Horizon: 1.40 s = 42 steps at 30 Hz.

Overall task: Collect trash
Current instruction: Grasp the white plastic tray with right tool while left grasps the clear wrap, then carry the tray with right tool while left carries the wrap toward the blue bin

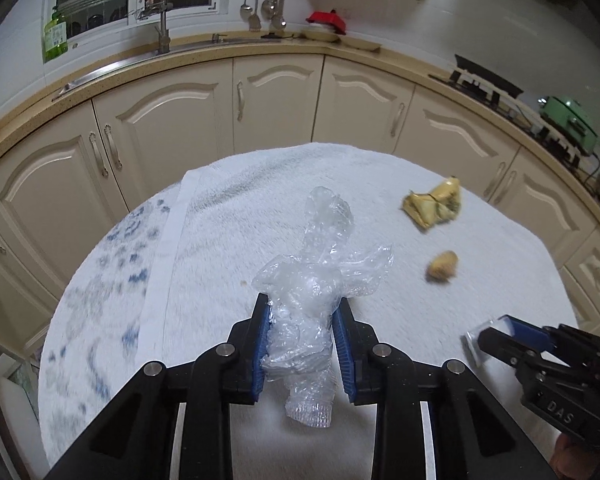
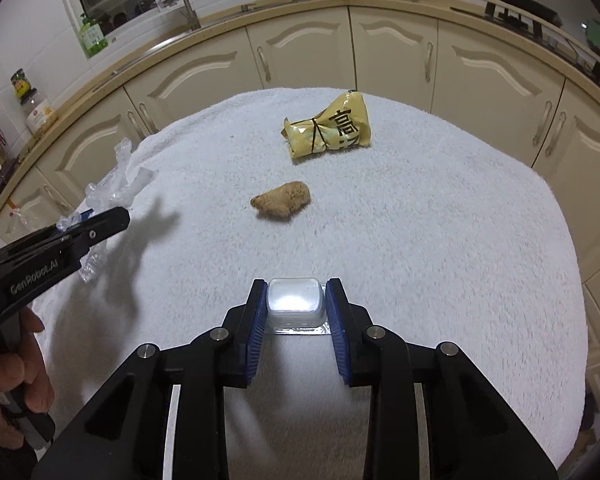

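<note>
left gripper (image 1: 303,332): blue-padded fingers pinched on a crushed clear plastic bottle (image 1: 312,296); its threaded neck hangs back below the pads, its crumpled body juts forward past the fingertips, lifted above the cloth.
right gripper (image 2: 297,304): fingers closed narrow against both sides of a small clear plastic cup (image 2: 296,300) with a foil rim, which sits between the pads at the fingertips.
yellow wrapper (image 2: 329,130): a knotted snack bag with black print, lying on the cloth well ahead of the right fingers, slightly to their right.
brown lump (image 2: 282,201): a crumpled brown scrap between the right fingertips and the wrapper, apart from both; in the left wrist view it lies ahead and to the right of the left fingers.
surface: a round table under a white terry towel (image 2: 440,240); beyond the left fingers, to their left, a blue-patterned cloth (image 1: 112,264) shows under the towel's edge.
room: a kitchen; cream cabinets (image 1: 276,100) with arched door panels curve behind the table, under a speckled tan countertop (image 1: 236,50).
counter: a steel faucet (image 1: 162,24) and a green bottle (image 1: 55,36) far ahead-left of the left fingers, hanging utensils (image 1: 262,4) straight ahead, a gas stove (image 1: 488,80) and green pot (image 1: 572,122) far ahead-right.
</note>
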{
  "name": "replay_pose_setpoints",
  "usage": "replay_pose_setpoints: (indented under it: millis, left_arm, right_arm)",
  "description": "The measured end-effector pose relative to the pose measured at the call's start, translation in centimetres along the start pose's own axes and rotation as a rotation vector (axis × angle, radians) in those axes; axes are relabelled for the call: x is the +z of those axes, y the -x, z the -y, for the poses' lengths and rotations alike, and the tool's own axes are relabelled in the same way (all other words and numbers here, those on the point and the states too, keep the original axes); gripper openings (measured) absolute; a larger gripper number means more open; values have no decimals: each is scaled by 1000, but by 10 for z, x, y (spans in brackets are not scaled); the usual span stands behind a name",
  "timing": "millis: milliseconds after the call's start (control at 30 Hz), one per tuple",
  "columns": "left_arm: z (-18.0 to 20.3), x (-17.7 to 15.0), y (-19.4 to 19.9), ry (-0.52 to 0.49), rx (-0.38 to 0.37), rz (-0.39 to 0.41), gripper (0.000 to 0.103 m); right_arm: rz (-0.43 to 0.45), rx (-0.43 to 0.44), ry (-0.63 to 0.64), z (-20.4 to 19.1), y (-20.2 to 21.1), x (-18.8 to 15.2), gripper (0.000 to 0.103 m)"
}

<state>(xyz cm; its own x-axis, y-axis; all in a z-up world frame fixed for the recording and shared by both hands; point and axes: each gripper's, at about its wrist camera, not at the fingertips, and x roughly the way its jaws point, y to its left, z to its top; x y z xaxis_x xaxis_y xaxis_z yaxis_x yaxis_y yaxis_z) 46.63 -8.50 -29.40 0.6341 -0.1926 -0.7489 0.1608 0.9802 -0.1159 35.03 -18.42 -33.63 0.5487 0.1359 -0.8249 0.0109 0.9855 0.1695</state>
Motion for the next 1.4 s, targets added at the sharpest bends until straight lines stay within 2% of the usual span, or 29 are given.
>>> replay_pose_setpoints:
  millis: [300, 500, 533, 600, 667, 867, 1133, 1400]
  left_arm:
    - [17, -14, 42, -32, -37, 55, 26]
    - [33, -47, 100, -72, -56, 111, 26]
    - [38, -44, 102, -80, -64, 121, 26]
    - [47, -80, 139, -93, -71, 141, 26]
    - [57, -98, 162, -112, -76, 163, 26]
    - [81, -133, 214, -148, -105, 202, 26]
    - [122, -146, 241, -207, -164, 244, 26]
    - [173, -150, 254, -275, -279, 250, 26]
  right_arm:
    - [70, 9, -34, 13, 50, -21, 30]
    - [139, 19, -74, 29, 90, -31, 30]
    - [154, 22, -82, 33, 99, -33, 30]
    - [177, 17, -90, 39, 111, -34, 30]
    - [199, 21, -102, 45, 123, -37, 30]
    - [275, -6, -125, 64, 163, -44, 30]
    - [358, -55, -170, 99, 213, -61, 30]
    - [427, -123, -244, 144, 257, -83, 30]
